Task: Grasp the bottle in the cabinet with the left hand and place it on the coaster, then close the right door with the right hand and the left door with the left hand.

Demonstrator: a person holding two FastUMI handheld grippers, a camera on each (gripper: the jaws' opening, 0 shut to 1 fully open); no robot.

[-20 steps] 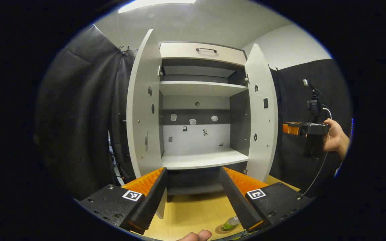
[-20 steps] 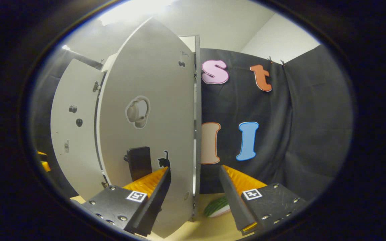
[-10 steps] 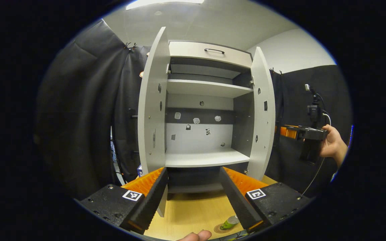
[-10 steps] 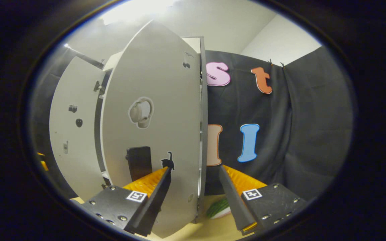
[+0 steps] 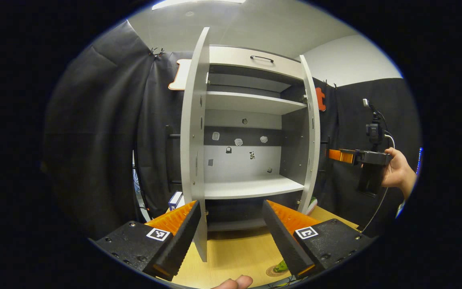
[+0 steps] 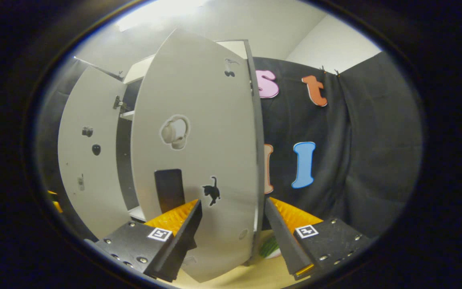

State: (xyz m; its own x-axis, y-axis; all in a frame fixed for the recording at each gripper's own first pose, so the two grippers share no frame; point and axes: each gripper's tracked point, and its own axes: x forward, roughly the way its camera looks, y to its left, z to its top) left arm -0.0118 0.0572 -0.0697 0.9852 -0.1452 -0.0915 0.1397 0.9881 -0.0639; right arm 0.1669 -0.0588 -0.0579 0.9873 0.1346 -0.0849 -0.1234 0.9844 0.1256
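- My right gripper (image 6: 233, 241) is open, holding nothing, its spread fingers straddling the free edge of the right door (image 6: 199, 152).
- I should push flat and steady toward the cabinet (image 5: 251, 120), not clip the edge.
- My left gripper (image 5: 231, 241) is open too, before the left door (image 5: 193, 152).
- The bottle (image 5: 282, 265) stands on the coaster (image 5: 274, 271), in front of the cabinet.

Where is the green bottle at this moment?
In the left gripper view, the green bottle sits on the round coaster on the light wooden table, low in the picture beside the left gripper's right finger, in front of the open white cabinet.
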